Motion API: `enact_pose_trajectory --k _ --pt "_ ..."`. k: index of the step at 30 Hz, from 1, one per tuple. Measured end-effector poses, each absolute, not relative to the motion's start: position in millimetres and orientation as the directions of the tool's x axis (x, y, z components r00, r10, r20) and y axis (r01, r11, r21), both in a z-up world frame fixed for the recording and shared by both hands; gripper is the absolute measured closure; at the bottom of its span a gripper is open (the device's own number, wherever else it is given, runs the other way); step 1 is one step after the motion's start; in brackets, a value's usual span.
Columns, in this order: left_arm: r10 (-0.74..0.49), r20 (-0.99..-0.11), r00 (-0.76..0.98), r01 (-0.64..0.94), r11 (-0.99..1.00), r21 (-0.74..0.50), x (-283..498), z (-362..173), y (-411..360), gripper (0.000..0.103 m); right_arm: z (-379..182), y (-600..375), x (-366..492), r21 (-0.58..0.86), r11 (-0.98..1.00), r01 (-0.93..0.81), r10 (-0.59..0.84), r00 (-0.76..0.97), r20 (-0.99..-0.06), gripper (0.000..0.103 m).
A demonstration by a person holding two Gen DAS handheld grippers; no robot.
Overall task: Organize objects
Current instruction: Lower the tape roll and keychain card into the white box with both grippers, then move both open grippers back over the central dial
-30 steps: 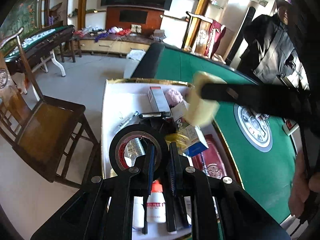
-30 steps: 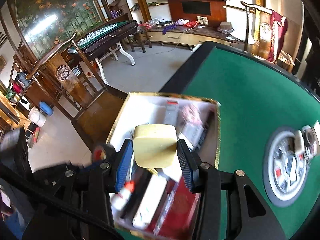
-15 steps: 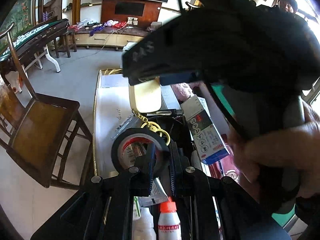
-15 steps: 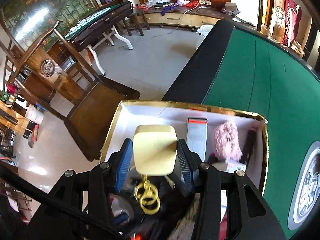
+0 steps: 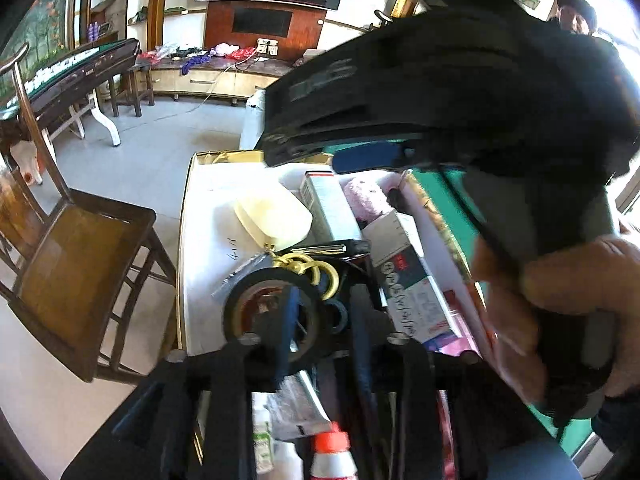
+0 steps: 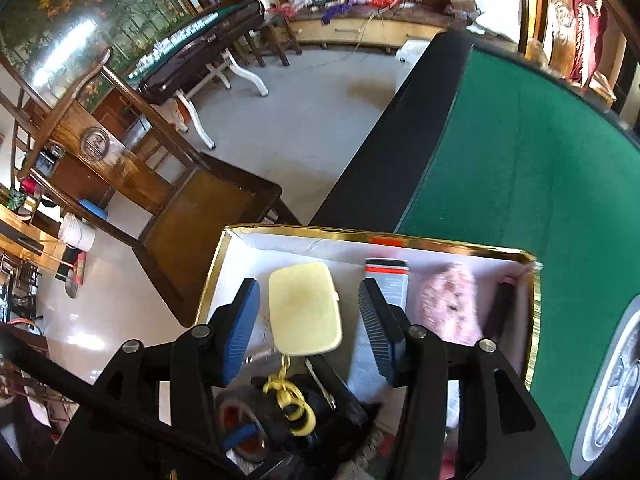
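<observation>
The right gripper (image 6: 306, 328) hung over the far left part of the gold-rimmed box (image 6: 420, 238), which sat at the left edge of the green table (image 6: 520, 168). Its jaws had just been opening. The cream case (image 6: 304, 312) lay on the white floor of the box between the blue pads (image 6: 240, 328), with a gap on each side, so nothing was gripped. A yellow chain (image 6: 290, 400) trailed from the case toward the near side.

The left gripper (image 5: 320, 320) was nearer the near end of the box. Its jaws had just been opening too. One finger (image 5: 286, 328) poked through the hole of the black tape roll (image 5: 272, 312), and the pads no longer pinched it. A pink fluffy toy (image 6: 448, 304) and a grey carton (image 6: 390, 284) lay by the far wall.
</observation>
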State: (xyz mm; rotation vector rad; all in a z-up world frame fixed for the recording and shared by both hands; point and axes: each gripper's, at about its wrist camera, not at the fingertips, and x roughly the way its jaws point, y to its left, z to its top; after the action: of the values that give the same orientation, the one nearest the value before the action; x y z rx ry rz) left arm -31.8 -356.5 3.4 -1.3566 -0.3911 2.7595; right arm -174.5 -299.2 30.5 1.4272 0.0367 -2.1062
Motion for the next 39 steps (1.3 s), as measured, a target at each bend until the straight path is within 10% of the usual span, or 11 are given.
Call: enact_pose_trajectory --k 6,29,39 --pt "0.181 -0.748 -0.638 0.036 -0.964 -0.264 -23.8 19.5 -341.7 0.055 57.4 -256.8 -149.9 0.329 -0.836 0.438 -0.485 -0.312 -0.817 0.042" --pt "0.523 -0.725 -0.448 -0.200 -0.849 -0.490 -78.9 64.4 -151.0 0.053 45.7 51.6 -18.0 0.405 -0.907 -0.114 -0.315 -0.454 -0.834 0.042" --pt "0.439 -0.813 -0.383 -0.094 -0.894 -0.439 -194.4 45.7 -34.6 0.052 48.5 157.2 23.6 0.382 -0.916 -0.127 -0.279 -0.484 -0.830 0.040"
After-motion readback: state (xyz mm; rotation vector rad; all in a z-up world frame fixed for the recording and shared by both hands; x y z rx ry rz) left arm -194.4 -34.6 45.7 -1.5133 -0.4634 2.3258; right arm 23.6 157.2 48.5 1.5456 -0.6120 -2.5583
